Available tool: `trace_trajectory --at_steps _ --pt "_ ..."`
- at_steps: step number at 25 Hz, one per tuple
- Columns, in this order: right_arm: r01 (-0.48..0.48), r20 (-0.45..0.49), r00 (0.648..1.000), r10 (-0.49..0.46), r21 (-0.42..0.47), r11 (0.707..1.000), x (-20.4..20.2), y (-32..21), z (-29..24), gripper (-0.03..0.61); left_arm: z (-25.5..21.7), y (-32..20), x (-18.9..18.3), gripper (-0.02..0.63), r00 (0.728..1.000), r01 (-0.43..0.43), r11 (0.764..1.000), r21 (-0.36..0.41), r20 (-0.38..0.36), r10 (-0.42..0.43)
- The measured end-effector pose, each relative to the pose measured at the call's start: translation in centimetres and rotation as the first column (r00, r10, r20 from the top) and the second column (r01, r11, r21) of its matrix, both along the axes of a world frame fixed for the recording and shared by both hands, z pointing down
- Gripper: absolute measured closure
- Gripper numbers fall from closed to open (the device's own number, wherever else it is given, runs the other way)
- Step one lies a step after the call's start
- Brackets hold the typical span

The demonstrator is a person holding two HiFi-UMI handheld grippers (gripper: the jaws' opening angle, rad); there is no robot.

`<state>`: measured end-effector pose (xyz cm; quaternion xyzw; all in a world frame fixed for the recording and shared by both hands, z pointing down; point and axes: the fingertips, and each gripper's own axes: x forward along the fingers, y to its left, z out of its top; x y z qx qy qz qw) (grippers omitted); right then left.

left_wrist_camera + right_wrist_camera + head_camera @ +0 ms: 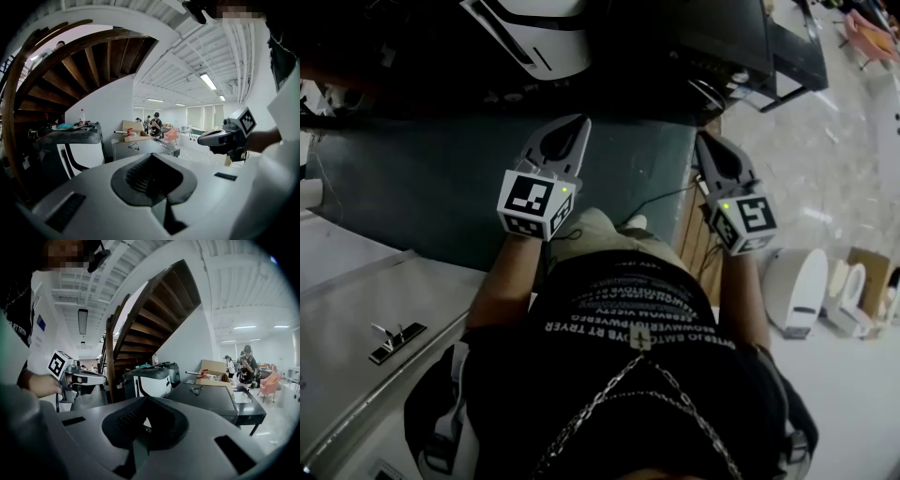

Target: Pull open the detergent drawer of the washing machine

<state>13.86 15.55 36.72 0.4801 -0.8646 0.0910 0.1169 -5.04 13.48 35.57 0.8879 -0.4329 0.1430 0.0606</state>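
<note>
A white, grey-topped appliance (89, 157) stands far off. Only the gripper views show the wooden staircase (150, 310). Fingers of left gripper (578, 124) and right gripper (703, 141) are clenched, empty.

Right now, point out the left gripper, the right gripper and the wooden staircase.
left gripper (581, 120), head view, at its closed fingertips.
right gripper (701, 139), head view, at its closed fingertips.
wooden staircase (157, 298), right gripper view, underside of its steps.
</note>
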Motion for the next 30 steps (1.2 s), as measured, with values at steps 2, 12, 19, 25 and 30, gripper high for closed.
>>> trace_trajectory --at_steps 2,12,19,25,30 --pt "0.009 0.018 1.000 -0.009 -0.003 1.000 -0.1 0.0 -0.1 0.577 0.1 0.1 0.1 0.609 1.000 0.002 1.000 -0.003 0.005 -0.002" --pt "0.005 0.022 1.000 -0.005 0.007 1.000 0.0 -2.2 0.2 0.577 0.0 -2.1 0.2 0.609 1.000 -0.006 1.000 -0.001 0.001 0.006" --pt "-0.010 0.031 0.999 0.010 -0.005 1.000 -1.1 -4.5 0.2 0.577 0.0 -5.2 -0.6 0.609 1.000 -0.023 1.000 -0.006 -0.007 0.023" --pt "-0.037 0.003 0.999 0.037 -0.032 0.999 -2.0 -7.4 0.8 0.577 0.4 -8.6 -1.6 0.609 0.999 -0.048 0.999 -0.015 -0.004 0.048" --pt "-0.046 0.006 0.999 0.047 -0.029 0.999 -3.0 -10.4 0.4 0.577 0.3 -12.0 -2.4 0.609 0.998 -0.066 0.998 -0.016 -0.008 0.065"
